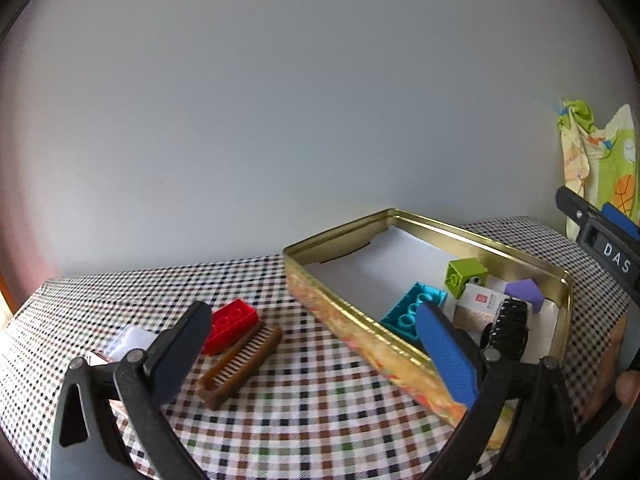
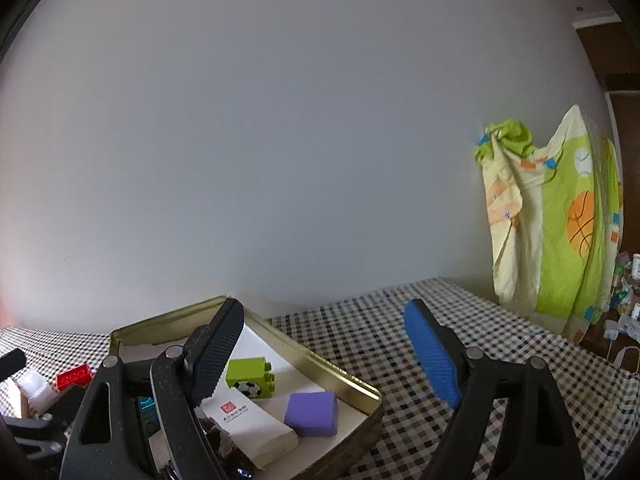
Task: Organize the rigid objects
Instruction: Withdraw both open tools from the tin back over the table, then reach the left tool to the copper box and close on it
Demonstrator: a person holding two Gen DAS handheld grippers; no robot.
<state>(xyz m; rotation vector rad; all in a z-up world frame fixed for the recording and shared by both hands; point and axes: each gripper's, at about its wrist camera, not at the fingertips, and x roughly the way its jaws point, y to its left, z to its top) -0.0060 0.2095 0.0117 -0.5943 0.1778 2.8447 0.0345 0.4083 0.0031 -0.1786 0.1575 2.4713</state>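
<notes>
While the gold metal tin [image 1: 400, 216] on the checkered worktop [image 1: 304, 412] holds one green brick [image 2: 251, 376], one teal brick [image 1: 412, 307], one purple block [image 2: 313, 413] and one white packet [image 2: 250, 424], one red brick [image 1: 230, 325] and one brown comb [image 1: 240, 362] lie outside. Left claw [image 1: 316, 354] and right claw [image 2: 320, 356] both gape wide, gripping nothing.

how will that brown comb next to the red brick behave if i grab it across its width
The brown plastic comb looks stiff and light, so it probably lifts without flexing. Its thin teeth may bend or slip under a pad. Lying flat on the checked tablecloth, it should slide, not roll.
</notes>
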